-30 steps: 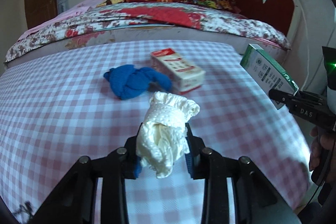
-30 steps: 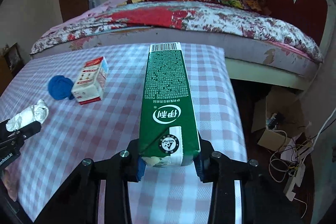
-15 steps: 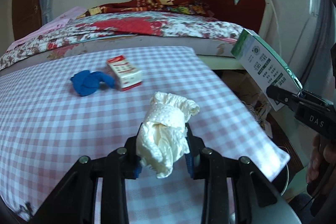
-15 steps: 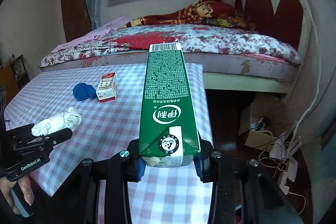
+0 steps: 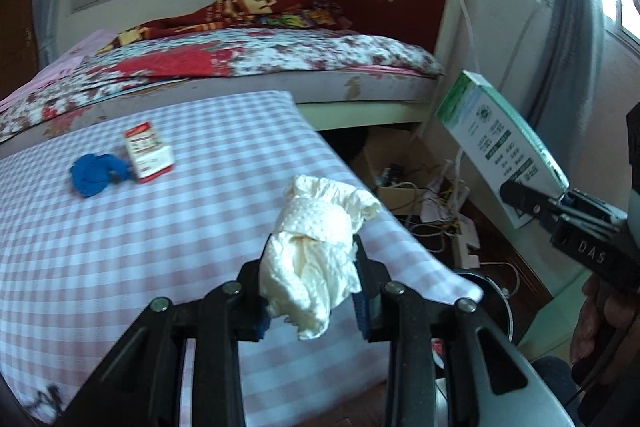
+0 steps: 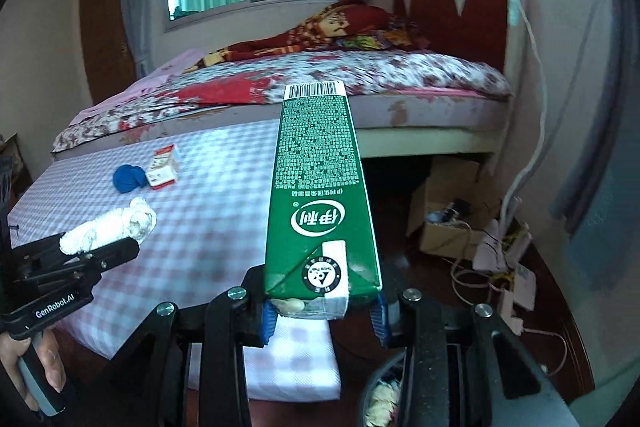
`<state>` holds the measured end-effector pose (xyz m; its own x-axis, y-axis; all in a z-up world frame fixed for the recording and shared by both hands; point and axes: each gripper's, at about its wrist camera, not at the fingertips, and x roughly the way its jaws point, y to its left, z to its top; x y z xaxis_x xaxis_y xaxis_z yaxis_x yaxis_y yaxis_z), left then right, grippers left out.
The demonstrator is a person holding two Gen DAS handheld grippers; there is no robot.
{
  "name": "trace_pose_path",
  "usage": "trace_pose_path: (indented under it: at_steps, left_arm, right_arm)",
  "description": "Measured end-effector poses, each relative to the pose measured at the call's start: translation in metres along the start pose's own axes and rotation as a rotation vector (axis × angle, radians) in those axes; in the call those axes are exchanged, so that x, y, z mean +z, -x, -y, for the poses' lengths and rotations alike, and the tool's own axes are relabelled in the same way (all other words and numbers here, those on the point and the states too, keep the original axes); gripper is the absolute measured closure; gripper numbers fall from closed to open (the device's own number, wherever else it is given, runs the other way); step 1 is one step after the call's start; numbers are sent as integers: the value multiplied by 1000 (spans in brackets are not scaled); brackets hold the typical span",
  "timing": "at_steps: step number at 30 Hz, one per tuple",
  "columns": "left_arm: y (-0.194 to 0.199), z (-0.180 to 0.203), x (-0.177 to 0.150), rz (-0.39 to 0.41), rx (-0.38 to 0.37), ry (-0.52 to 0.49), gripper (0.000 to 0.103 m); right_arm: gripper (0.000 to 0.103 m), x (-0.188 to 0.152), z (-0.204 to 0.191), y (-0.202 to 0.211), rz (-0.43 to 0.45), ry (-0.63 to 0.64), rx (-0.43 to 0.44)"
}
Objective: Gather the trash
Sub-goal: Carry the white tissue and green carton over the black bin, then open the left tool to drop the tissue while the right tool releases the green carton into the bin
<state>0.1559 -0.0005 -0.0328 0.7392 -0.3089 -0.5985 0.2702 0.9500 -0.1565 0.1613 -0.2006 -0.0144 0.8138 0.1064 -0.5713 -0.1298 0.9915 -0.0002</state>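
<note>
Left gripper (image 5: 312,291) clamped on crumpled tissue (image 5: 316,247); right gripper (image 6: 322,311) clamped on green carton (image 6: 318,187). Bin rim (image 6: 380,375) at 5 o'clock below. Advice: centre each over the opening before releasing; carton tips easily.

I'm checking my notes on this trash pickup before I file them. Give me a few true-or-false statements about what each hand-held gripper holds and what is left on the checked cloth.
1. The left hand-held gripper is shut on a crumpled white tissue. True.
2. The right hand-held gripper holds a red and white box. False: it holds a green carton.
3. A blue cloth lies on the checked tablecloth. True.
4. The small red and white box sits on the bed. False: it lies on the tablecloth, beside the blue cloth.
5. The green carton rests on the table. False: it is held in the air.
</note>
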Motion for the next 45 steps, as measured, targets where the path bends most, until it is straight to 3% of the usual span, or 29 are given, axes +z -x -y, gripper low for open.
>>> trace_pose_path:
  at_steps: [21,31,45]
  left_arm:
    - [-38,152,-14,-91,-236,-208,70]
    - [-62,186,-34,-172,-281,-252,70]
    - [-109,204,-65,-324,-275,-264,69]
  right_arm:
    - [64,-86,119,54,-120,-156,-222]
    - [64,-117,144,48,-204,-201,-231]
    - [64,-151,168,9,-343,-225,-207]
